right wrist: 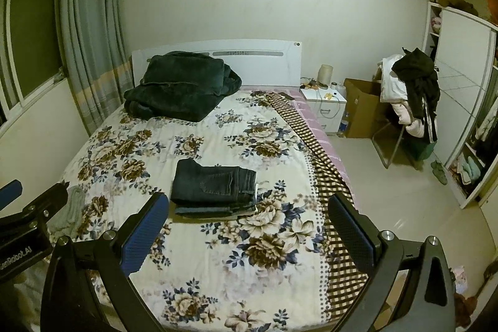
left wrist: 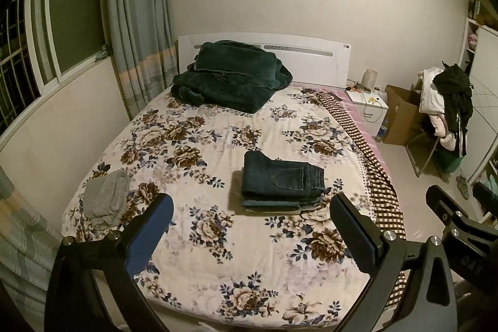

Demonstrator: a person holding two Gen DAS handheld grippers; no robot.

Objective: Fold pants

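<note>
Judging by the neat stack, I take the folding as done: the jeans (left wrist: 280,181) lie as a compact rectangle in the middle of the bed (left wrist: 199,285), long side running across it, waistband end toward the checked blanket (left wrist: 381,176). My left gripper (left wrist: 250,234) and right gripper (right wrist: 249,234) hover well apart from them, jaws wide and empty.

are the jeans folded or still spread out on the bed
Folded. The jeans lie as a compact layered stack on the floral bedspread, a back pocket facing up, no legs spread out. Both grippers are open and clear of them.
</note>
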